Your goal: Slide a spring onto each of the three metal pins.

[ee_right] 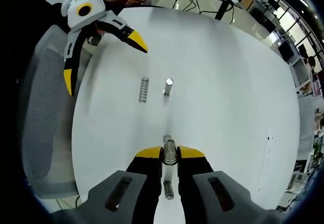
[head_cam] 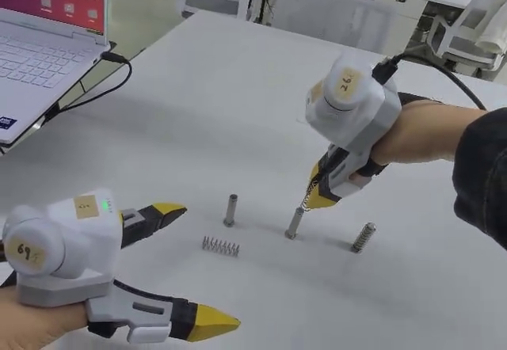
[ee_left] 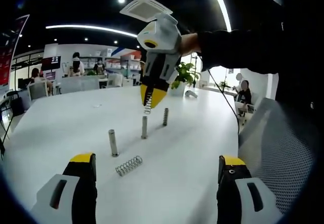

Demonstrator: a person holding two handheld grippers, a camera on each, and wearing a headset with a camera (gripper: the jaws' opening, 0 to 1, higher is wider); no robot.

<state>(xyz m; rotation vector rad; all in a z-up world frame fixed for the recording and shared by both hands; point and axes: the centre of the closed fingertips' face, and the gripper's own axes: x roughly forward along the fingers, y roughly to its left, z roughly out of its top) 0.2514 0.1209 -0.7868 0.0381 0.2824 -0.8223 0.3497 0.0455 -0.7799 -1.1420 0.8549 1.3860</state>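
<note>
The right gripper (head_cam: pixel 318 199) is closed on a spring (ee_right: pixel 170 152) and holds it almost upright, with the lower end just above the top of the middle pin (head_cam: pixel 295 223). I think it is held this way so that the bore of the spring lines up with the pin and the spring can slide down without catching. In the right gripper view the spring sits between the two yellow tips, so the grip looks centred.

At about 3 o'clock from the middle pin, the right pin (head_cam: pixel 369 226) already carries its own spring (head_cam: pixel 363 238), so that one seems finished. At about 9 o'clock stands the left pin (head_cam: pixel 230 210), bare. A loose spring (head_cam: pixel 220 245) lies flat on the bench (head_cam: pixel 238 97) at about 6 o'clock from this bare pin, probably waiting for it.

The left gripper (head_cam: pixel 209 264) is wide open and holds nothing. It hovers near the loose spring, at about 7 o'clock from the pins, perhaps ready to take it. A laptop (head_cam: pixel 40 41) stands far away at 10 o'clock
</note>
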